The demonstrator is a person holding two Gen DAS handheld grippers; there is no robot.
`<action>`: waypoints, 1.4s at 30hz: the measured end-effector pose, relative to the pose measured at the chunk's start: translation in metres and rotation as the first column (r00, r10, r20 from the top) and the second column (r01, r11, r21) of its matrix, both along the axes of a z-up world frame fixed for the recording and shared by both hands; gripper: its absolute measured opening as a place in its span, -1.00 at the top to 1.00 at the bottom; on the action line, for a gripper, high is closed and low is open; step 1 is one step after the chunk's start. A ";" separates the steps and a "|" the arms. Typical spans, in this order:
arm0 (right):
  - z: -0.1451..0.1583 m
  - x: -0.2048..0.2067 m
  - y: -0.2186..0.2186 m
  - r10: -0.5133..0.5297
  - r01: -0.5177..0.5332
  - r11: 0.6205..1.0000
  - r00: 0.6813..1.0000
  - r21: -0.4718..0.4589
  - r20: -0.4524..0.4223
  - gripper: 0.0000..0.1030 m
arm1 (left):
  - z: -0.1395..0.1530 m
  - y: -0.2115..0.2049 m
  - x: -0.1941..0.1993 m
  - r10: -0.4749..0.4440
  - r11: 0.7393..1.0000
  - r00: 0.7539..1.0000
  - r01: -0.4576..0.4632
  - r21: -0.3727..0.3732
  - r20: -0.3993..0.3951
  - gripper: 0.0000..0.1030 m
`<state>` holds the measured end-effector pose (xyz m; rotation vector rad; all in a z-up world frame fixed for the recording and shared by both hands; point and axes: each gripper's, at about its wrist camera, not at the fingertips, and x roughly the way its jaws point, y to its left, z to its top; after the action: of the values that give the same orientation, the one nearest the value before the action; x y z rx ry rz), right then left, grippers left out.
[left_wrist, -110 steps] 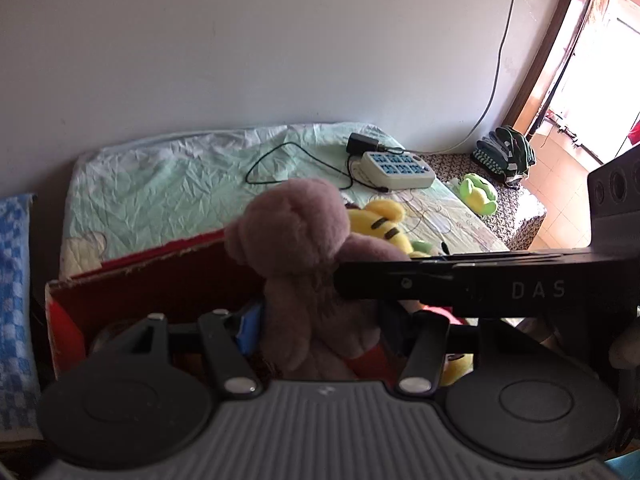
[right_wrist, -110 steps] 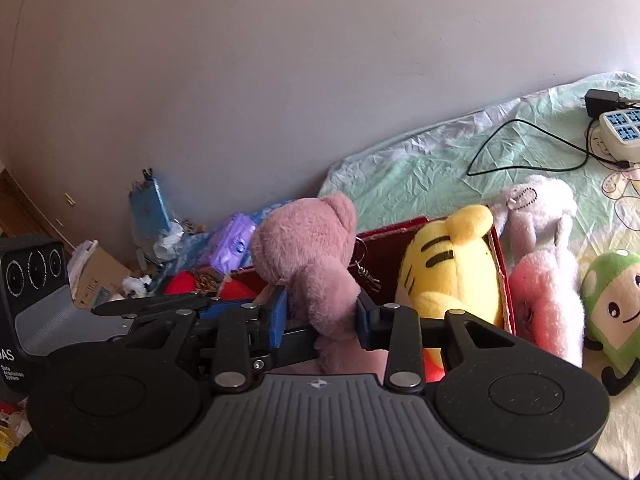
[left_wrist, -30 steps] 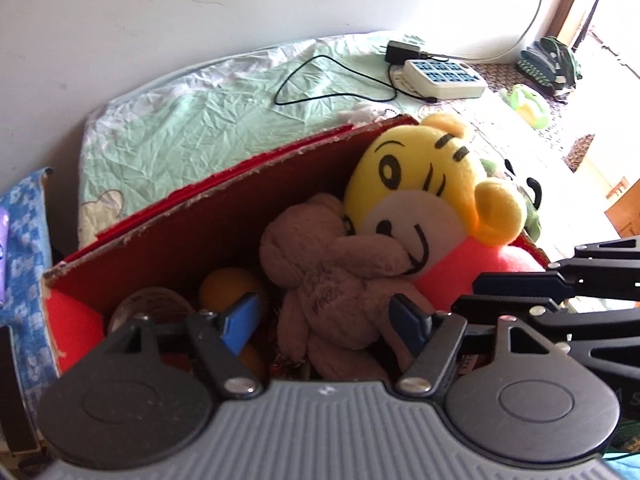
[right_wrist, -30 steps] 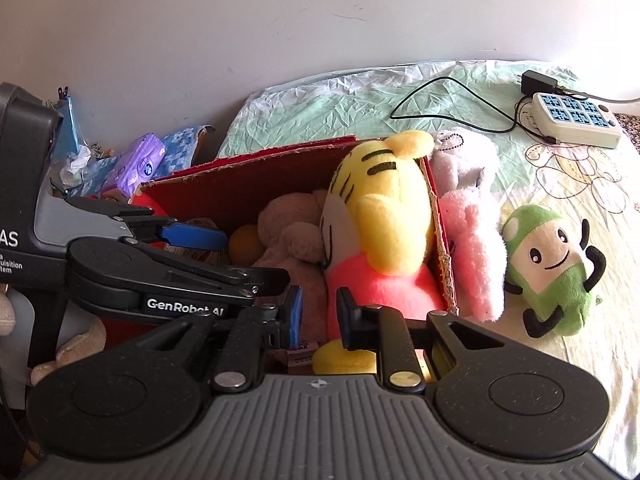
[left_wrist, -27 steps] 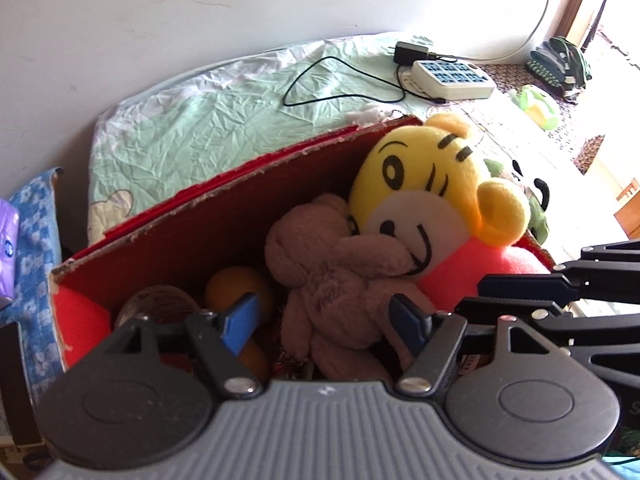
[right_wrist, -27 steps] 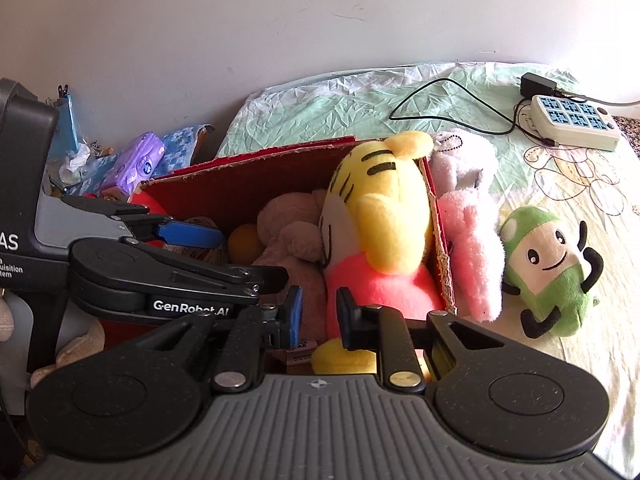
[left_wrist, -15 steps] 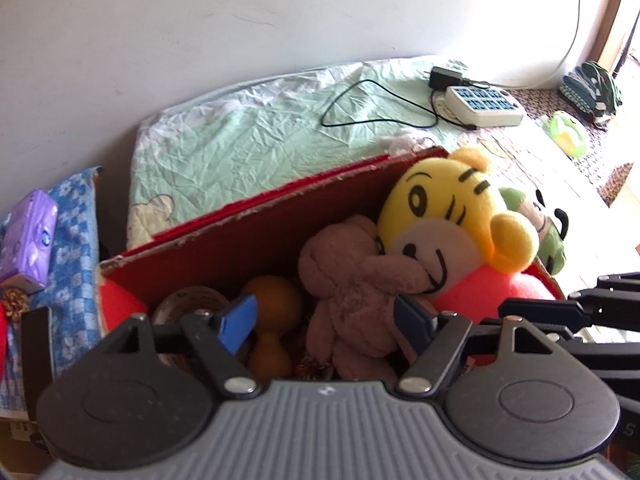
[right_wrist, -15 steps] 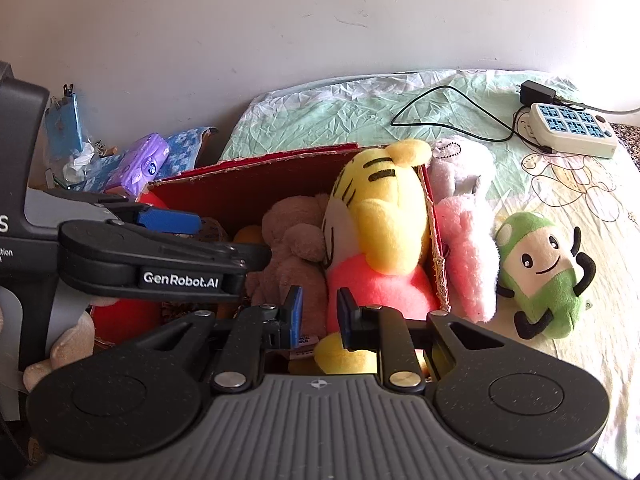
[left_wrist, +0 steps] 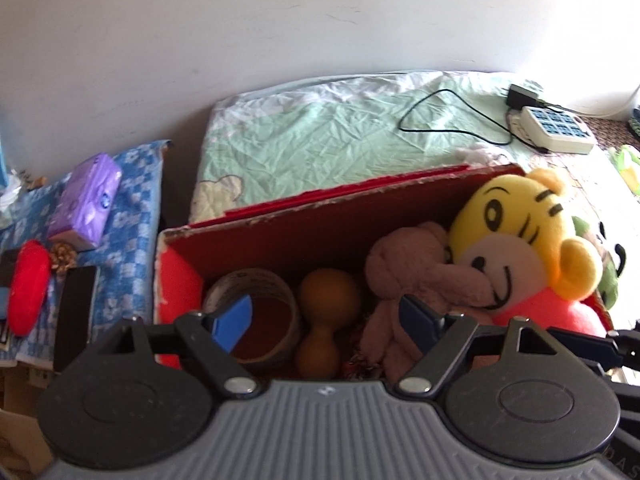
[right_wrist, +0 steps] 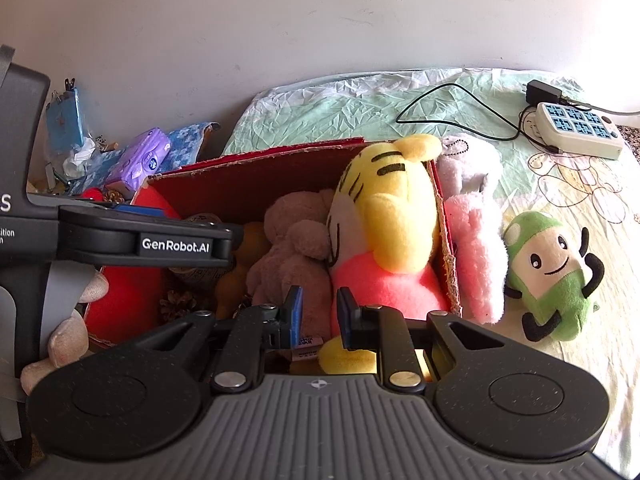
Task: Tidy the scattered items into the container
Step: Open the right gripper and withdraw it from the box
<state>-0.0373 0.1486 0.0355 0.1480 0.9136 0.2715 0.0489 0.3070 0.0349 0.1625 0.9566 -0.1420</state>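
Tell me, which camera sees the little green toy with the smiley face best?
The right wrist view: the green plush lies whole on the bed sheet, face and arms showing, right of the red box. In the left wrist view only a sliver peeks from behind the yellow tiger plush.

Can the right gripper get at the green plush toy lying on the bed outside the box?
Probably yes. The green plush toy lies in the open on the bed sheet, apart from the red box. The right gripper holds nothing, though its jaws look too narrow and need widening.
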 end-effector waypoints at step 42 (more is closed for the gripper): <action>-0.002 0.002 -0.104 0.354 -0.385 0.874 0.922 0.295 0.156 0.59 | 0.026 -0.081 -0.058 0.352 0.935 0.933 -0.354 0.016 0.081 -0.21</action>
<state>-0.0352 0.0450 0.0337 0.2585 0.7907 0.7823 -0.0090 0.2261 0.0605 0.0212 0.8971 0.2097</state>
